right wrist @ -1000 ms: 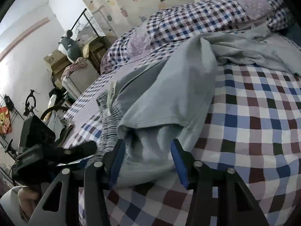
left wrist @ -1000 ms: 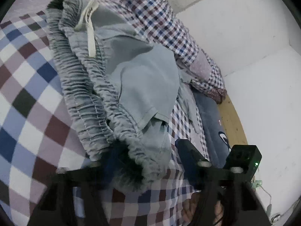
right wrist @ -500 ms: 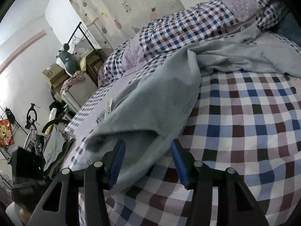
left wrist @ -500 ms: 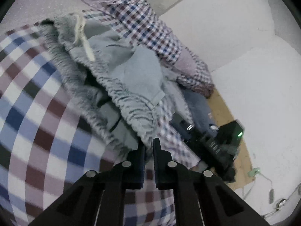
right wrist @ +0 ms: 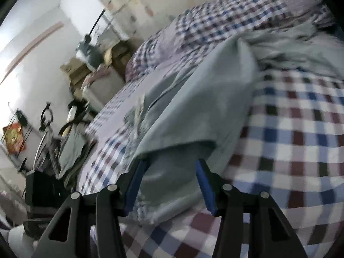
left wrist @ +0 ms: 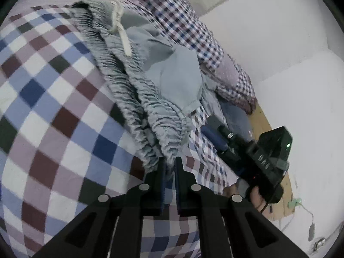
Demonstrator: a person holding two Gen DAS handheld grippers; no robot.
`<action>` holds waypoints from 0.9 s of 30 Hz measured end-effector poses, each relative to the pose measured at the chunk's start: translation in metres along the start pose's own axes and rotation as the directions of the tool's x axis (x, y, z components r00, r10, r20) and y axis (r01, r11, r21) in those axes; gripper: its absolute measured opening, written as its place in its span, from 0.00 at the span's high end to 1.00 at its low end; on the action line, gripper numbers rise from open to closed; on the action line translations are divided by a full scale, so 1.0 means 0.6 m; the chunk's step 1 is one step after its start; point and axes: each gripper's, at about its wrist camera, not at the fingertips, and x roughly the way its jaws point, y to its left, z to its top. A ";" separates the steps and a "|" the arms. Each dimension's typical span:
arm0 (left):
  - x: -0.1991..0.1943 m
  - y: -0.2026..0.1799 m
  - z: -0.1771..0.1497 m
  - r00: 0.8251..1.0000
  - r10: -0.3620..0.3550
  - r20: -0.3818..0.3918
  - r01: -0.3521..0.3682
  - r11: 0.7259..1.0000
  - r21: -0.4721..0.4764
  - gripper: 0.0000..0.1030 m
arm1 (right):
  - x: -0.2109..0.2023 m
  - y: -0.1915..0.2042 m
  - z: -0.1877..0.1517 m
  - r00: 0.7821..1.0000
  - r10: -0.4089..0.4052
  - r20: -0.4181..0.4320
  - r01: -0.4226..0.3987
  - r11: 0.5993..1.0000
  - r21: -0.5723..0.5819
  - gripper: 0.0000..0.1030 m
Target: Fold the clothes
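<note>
On the checked bedsheet [left wrist: 49, 111], the left gripper [left wrist: 168, 165] pinches the grey trousers [left wrist: 172, 81] at their ruched waistband [left wrist: 163, 120]. The right gripper [right wrist: 169, 172] gapes wide around a trouser leg [right wrist: 193, 116]. No writing is clearly readable.

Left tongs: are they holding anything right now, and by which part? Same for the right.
The left tongs are shut on the grey pants, pinching the gathered elastic waistband. The right tongs are open astride the fabric, holding nothing.

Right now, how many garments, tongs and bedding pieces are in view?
Grey garments: 1, the shorts
Tongs: 2, left tongs and right tongs
Bedding: 2, checked sheet and plaid quilt
Total: 5
</note>
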 end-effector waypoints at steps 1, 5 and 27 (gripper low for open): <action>-0.004 0.003 -0.003 1.000 -0.004 0.008 0.004 1.000 -0.016 0.89 | 0.010 0.002 -0.004 1.000 0.004 -0.024 -0.004 1.000 -0.009 0.50; -0.009 0.017 -0.015 0.999 -0.028 0.028 0.030 0.997 -0.069 0.33 | 0.044 0.001 -0.018 0.996 -0.014 -0.092 0.012 1.000 -0.026 0.71; 0.099 0.035 0.020 0.995 0.029 0.097 -0.007 0.974 -0.226 0.83 | -0.010 -0.078 -0.017 1.000 -0.002 0.003 0.001 0.987 0.159 0.81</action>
